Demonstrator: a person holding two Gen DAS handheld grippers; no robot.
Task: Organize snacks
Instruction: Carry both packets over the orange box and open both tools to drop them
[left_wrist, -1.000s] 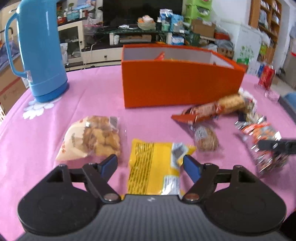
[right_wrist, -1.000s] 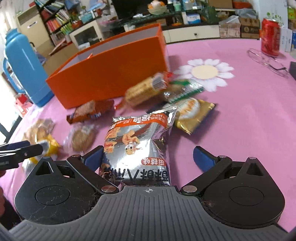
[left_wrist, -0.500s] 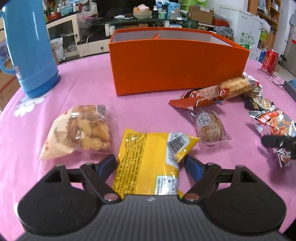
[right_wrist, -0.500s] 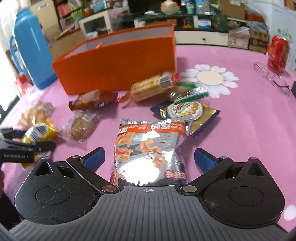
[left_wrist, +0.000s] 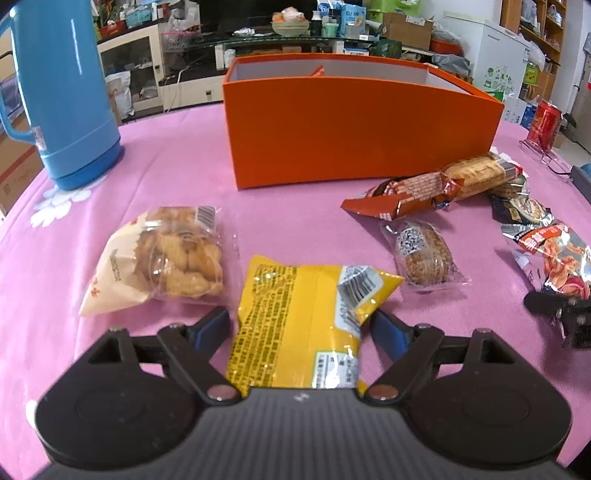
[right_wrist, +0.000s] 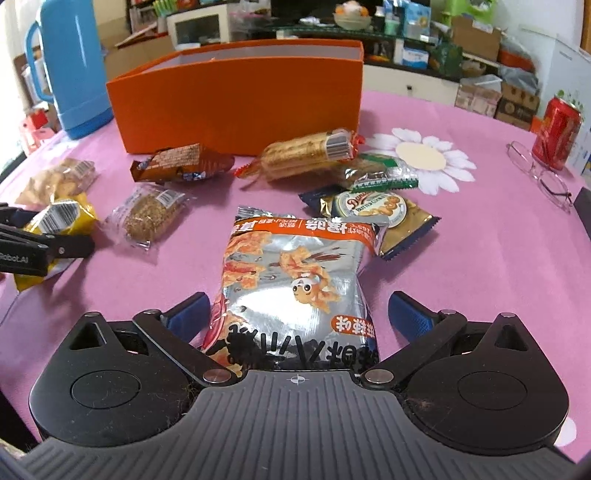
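Observation:
My left gripper (left_wrist: 301, 325) is open, its fingers on either side of a yellow snack bag (left_wrist: 306, 325) lying on the pink tablecloth. My right gripper (right_wrist: 297, 314) is open around a silver and orange snack bag (right_wrist: 299, 280), also flat on the cloth. The orange box (left_wrist: 354, 122) stands open at the back, also in the right wrist view (right_wrist: 236, 99). Other snacks lie loose: a clear bag of fried twists (left_wrist: 166, 258), a round cake (left_wrist: 424, 254), a brown wrapper (left_wrist: 406, 194), a biscuit roll (right_wrist: 306, 153) and a cookie pack (right_wrist: 380, 210).
A blue thermos (left_wrist: 62, 92) stands at the back left. A red can (right_wrist: 557, 133) and glasses (right_wrist: 543, 177) sit at the right. White flower prints mark the cloth (right_wrist: 424, 158). The left gripper's side (right_wrist: 40, 243) shows in the right wrist view.
Both grippers have moved forward and lower over their bags, so each bag sits deeper between the fingers. The bags themselves stay on the cloth.

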